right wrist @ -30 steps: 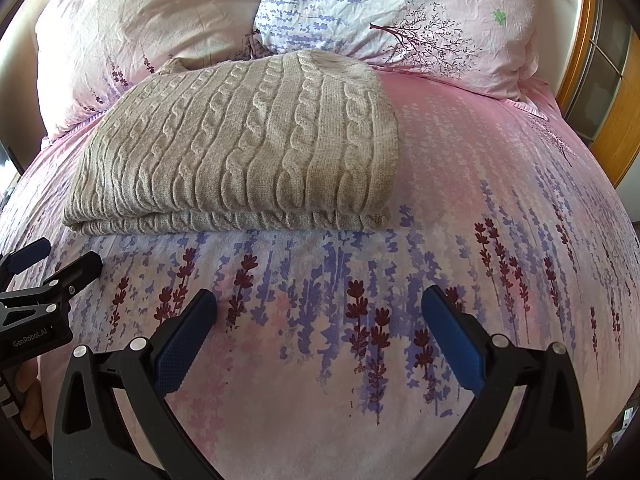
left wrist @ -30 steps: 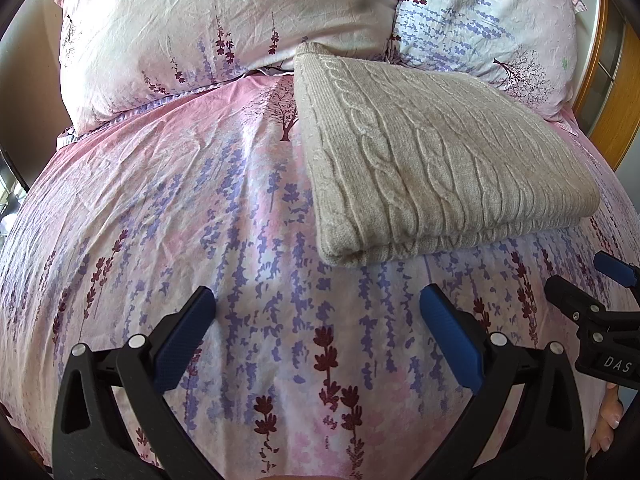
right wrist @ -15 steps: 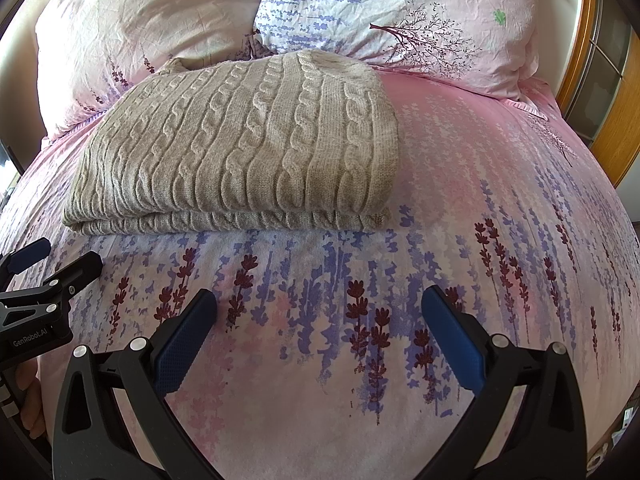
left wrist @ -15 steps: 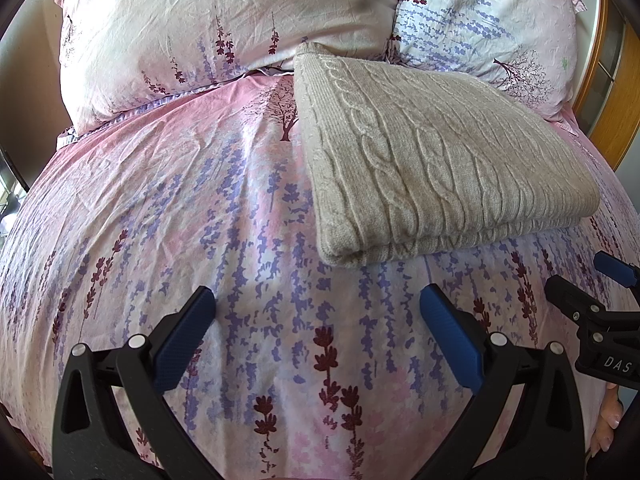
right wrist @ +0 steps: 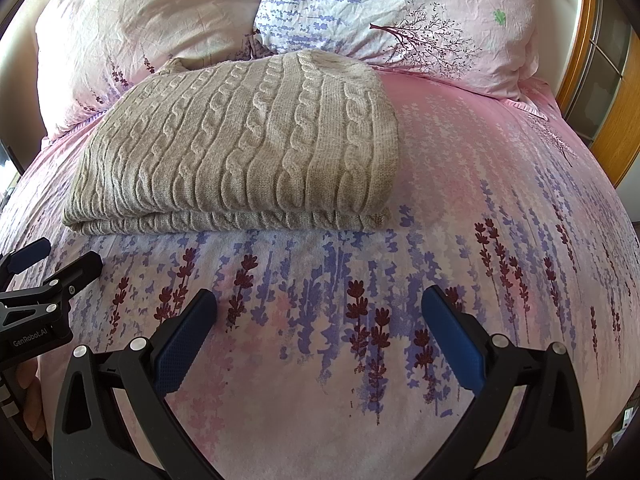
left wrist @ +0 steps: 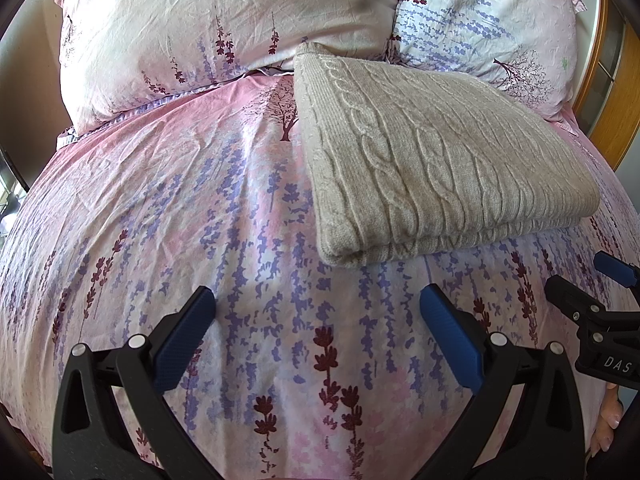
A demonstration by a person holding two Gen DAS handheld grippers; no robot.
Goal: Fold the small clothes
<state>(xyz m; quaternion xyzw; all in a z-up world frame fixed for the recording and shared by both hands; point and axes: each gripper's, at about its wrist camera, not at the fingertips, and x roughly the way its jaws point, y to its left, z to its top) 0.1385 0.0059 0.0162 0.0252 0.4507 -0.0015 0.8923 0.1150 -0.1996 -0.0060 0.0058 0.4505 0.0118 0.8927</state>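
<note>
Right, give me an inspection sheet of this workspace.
Surface: bed cover, pink with a flower print, lightly creased.
Job's things: one beige cable-knit sweater, already folded into a neat rectangle, lying flat near the pillows.
Clutter: nothing seen.
Grippers: left gripper open, empty, hovering short of the sweater; right gripper open, empty, likewise.
Cables: nothing seen.
Surroundings: wooden frame with glass panes at the right edge.

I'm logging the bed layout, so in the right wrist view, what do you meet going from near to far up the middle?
Right gripper with its jaws open → floral duvet → folded cable-knit sweater → pillows.
</note>
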